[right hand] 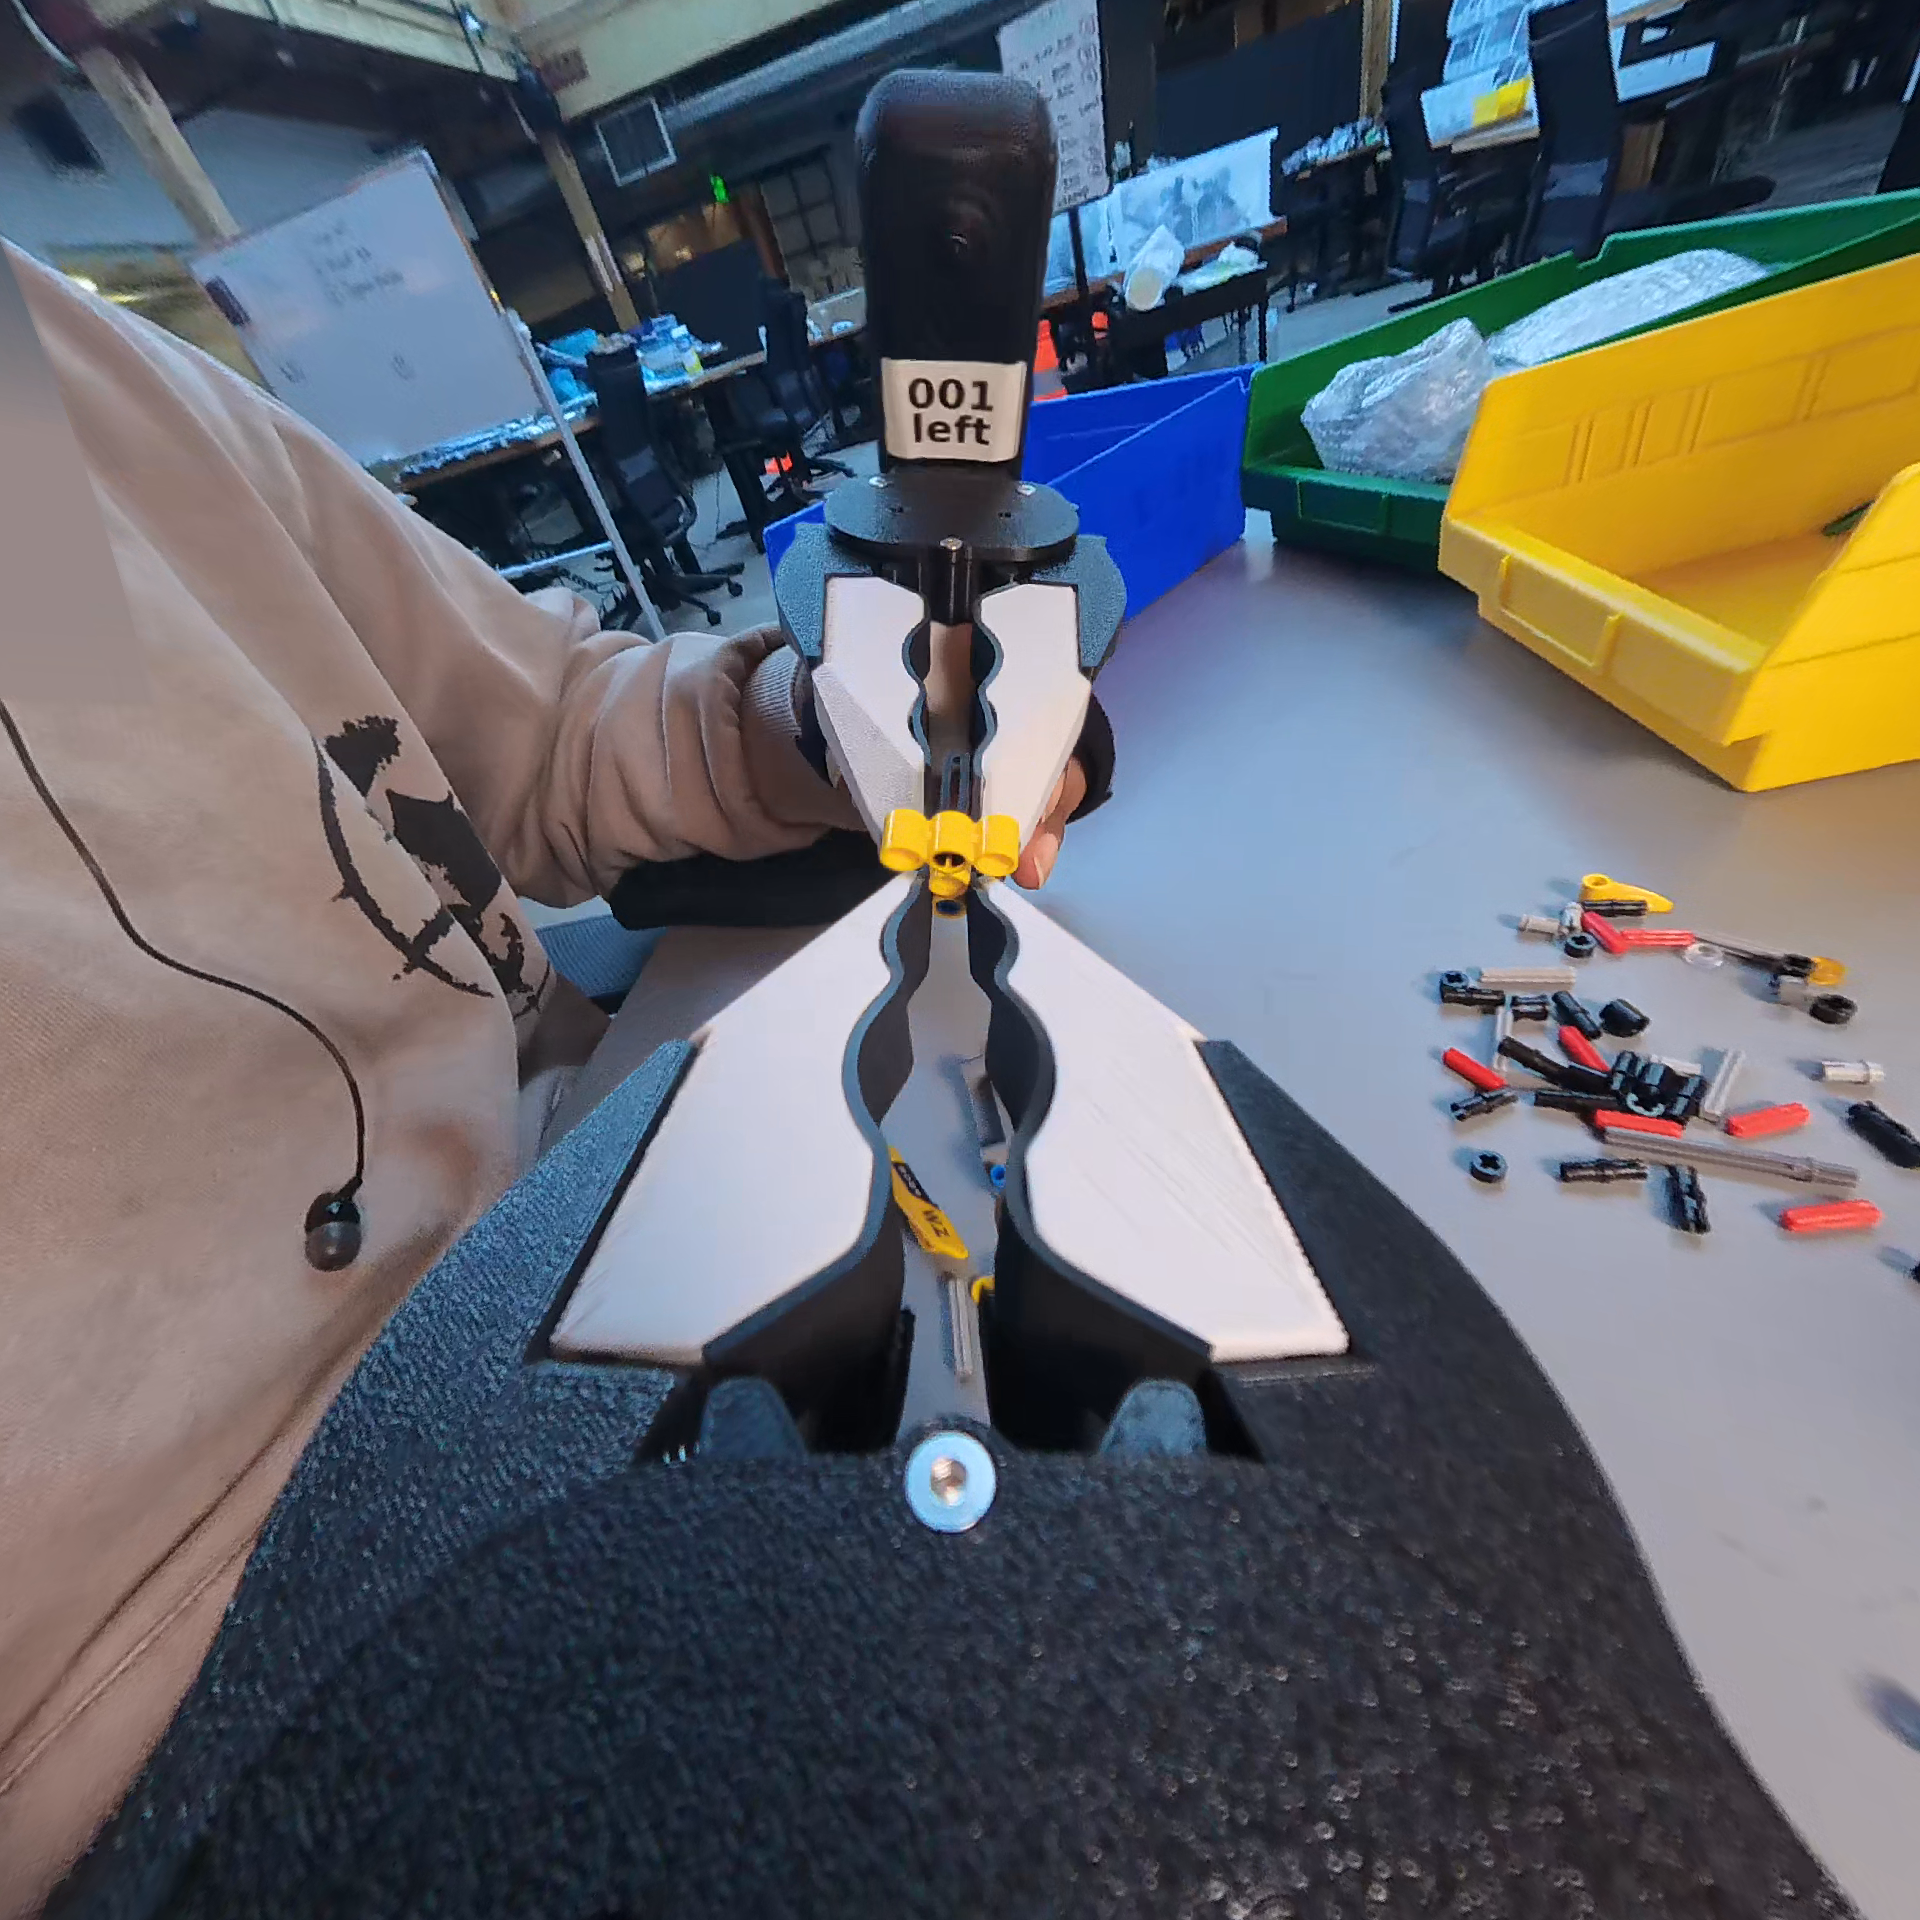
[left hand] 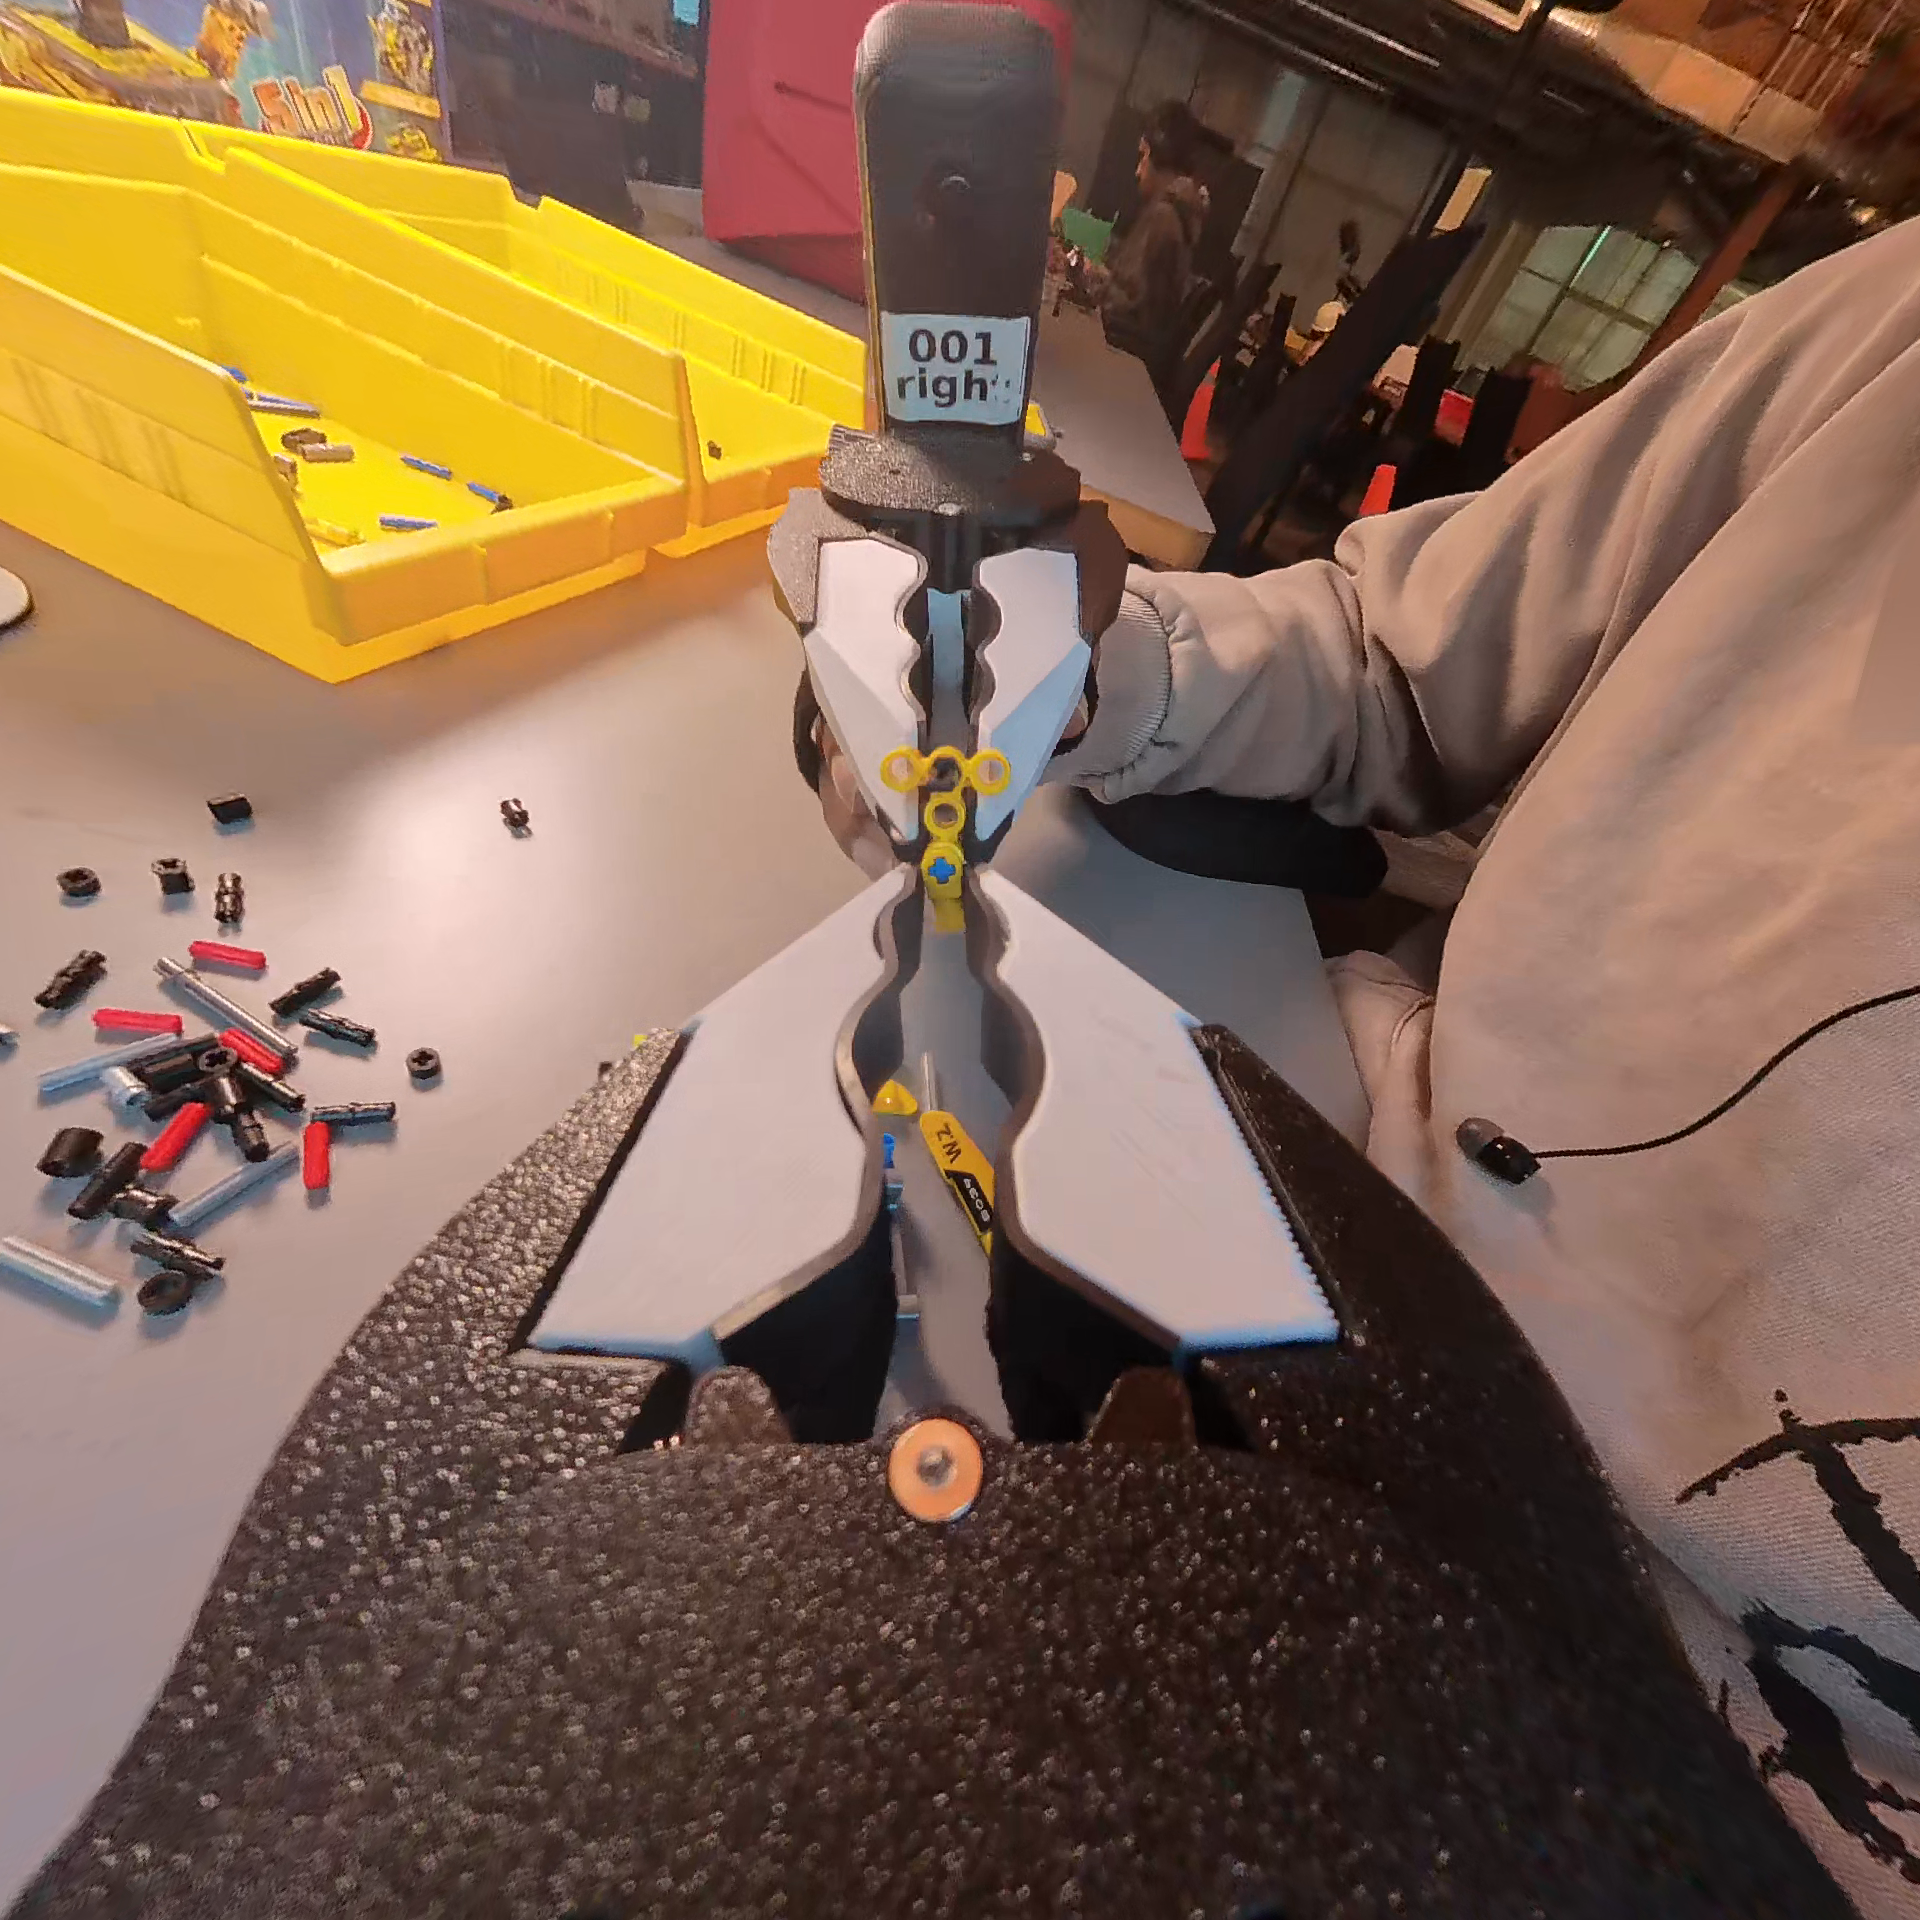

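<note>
While our left gripper [left hand: 940, 902] and right gripper [right hand: 948, 906] meet tip to tip, each pinching the same small yellow connector [left hand: 943, 816] above the grey table [left hand: 582, 727], we list loose pins [left hand: 197, 1081] alongside and yellow bins [left hand: 416, 499] beyond.

Two wrist cameras facing each other close up, fingertips nearly meeting, both sharing the grey table [left hand: 582, 727] and scattered small parts [right hand: 1662, 1081]
</note>
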`<state>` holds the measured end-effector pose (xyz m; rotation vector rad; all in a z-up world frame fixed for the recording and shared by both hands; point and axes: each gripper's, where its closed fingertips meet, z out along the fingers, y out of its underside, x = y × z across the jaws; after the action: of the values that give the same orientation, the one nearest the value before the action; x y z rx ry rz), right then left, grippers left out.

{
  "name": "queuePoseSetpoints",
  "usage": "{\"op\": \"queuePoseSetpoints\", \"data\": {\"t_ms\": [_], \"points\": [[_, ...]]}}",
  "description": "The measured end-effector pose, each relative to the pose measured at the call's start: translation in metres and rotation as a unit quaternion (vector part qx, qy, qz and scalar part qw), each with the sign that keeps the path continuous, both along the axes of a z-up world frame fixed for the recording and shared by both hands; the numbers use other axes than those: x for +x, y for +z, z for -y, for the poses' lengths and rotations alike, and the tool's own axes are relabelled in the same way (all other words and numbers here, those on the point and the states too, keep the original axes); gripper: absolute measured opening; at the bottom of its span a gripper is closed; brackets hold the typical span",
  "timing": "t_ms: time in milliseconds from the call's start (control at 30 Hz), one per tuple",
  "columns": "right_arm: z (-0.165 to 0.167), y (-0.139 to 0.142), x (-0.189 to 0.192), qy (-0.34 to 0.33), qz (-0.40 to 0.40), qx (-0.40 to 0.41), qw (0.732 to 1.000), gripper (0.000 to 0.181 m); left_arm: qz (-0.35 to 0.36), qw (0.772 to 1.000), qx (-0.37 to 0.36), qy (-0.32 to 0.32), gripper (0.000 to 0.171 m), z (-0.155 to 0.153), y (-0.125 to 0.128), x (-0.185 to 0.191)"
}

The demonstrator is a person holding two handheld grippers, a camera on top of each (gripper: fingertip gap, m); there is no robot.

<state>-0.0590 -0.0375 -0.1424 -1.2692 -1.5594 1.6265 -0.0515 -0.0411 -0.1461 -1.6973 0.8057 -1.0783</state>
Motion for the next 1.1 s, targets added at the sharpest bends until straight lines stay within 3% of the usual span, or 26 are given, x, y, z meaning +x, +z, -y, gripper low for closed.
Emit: {"op": "queuePoseSetpoints", "data": {"t_ms": [267,567,667,733,833,967,1100], "points": [[-0.012,0.021,-0.01,-0.044,-0.072,-0.133,0.987,0.006,0.079,0.996,0.004,0.044,0.006,-0.012,0.018,-0.005],[-0.014,0.041,-0.007,-0.058,-0.106,-0.129,0.984,0.003,0.143,0.988,0.002,0.061,0.004,-0.014,0.041,-0.004],[-0.045,0.034,0.01,-0.092,-0.107,-0.152,0.978,0.003,0.273,0.954,0.045,0.114,0.003,-0.016,0.093,-0.067],[-0.04,0.03,0.012,-0.078,-0.097,-0.134,0.983,0.004,0.221,0.965,0.075,0.117,0.005,-0.01,0.089,-0.064],[-0.024,0.03,-0.001,-0.051,-0.085,-0.11,0.989,0.004,0.148,0.982,0.029,0.115,0.005,-0.02,0.053,-0.048],[-0.034,0.013,0.004,-0.059,-0.046,-0.067,0.995,0.004,-0.05,0.989,0.039,0.133,0.006,-0.032,-0.004,-0.041],[-0.043,-0.024,0.011,-0.086,0.042,0.085,0.992,0.005,-0.066,0.99,0.041,0.115,0.006,-0.028,-0.013,-0.027]]}}
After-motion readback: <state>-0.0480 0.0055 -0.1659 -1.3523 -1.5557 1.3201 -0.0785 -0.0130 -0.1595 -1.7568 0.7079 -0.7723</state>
